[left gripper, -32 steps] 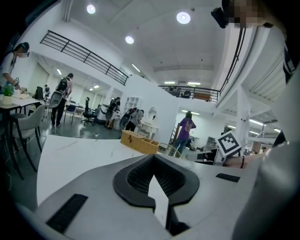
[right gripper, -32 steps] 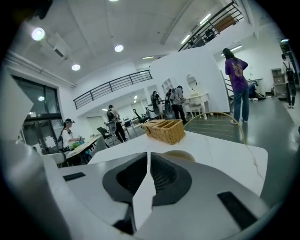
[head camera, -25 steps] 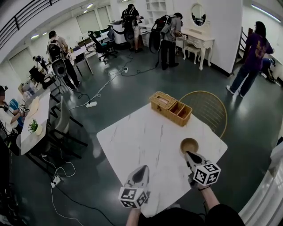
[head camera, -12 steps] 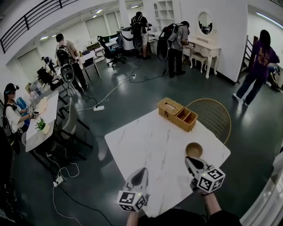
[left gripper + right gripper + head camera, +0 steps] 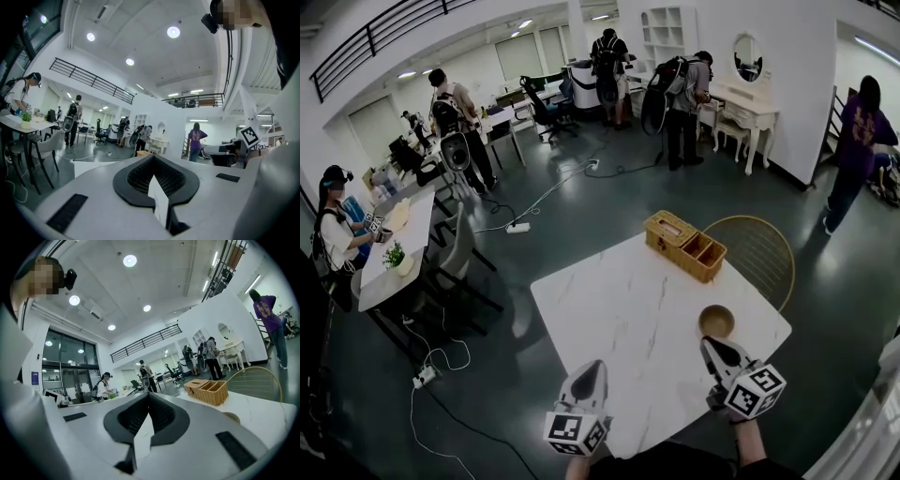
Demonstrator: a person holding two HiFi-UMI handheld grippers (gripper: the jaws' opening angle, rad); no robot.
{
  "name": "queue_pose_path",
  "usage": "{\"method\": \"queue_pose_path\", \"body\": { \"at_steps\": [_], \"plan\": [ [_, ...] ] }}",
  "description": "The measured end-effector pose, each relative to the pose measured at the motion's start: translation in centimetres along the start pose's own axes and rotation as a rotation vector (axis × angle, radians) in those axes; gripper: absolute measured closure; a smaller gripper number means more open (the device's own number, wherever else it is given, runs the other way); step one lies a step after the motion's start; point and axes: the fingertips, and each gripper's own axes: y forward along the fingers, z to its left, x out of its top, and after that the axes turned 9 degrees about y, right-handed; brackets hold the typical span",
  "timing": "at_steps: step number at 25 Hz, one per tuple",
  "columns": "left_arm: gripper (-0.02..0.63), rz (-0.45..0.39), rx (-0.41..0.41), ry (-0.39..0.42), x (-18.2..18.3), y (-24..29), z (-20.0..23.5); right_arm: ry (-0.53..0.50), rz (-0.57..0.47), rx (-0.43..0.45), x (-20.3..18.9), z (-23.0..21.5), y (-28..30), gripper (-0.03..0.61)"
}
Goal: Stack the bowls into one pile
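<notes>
We note a white marble-topped table (image 5: 609,309). At its far corner sits a compartmented wicker basket (image 5: 686,246), just beside a round gold wire chair (image 5: 757,255). A white power strip (image 5: 518,227) and cables lie on the dark floor. A white vanity desk (image 5: 748,98) stands below an oval mirror (image 5: 747,56). A person in purple (image 5: 861,141) stands at right, and a person with a backpack (image 5: 684,98) stands near the desk. A small plant (image 5: 394,257) sits on the long left table (image 5: 389,225).
</notes>
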Motion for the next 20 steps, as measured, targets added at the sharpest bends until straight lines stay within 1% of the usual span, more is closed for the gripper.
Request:
{"method": "queue_pose_path", "body": {
  "at_steps": [4, 9, 14, 20],
  "plan": [
    [0.6, 0.008, 0.026, 0.001, -0.6, -1.3, 0.4, -0.004, -0.002, 0.002, -0.5, 0.2, -0.3, 0.565],
    [0.6, 0.004, 0.054, 0.001, -0.5, -1.7, 0.9, -0.059, 0.003, 0.002, -0.5, 0.3, -0.3, 0.565],
    [0.6, -0.006, 0.069, 0.019, -0.3, -1.8, 1.2, -0.073, -0.008, 0.0, -0.3, 0.2, -0.5, 0.565],
    [0.6, 0.006, 0.082, 0.031, -0.5, -2.2, 1.4, -0.076, -0.015, -0.017, -0.4, -0.2, -0.9, 0.565]
  ]
}}
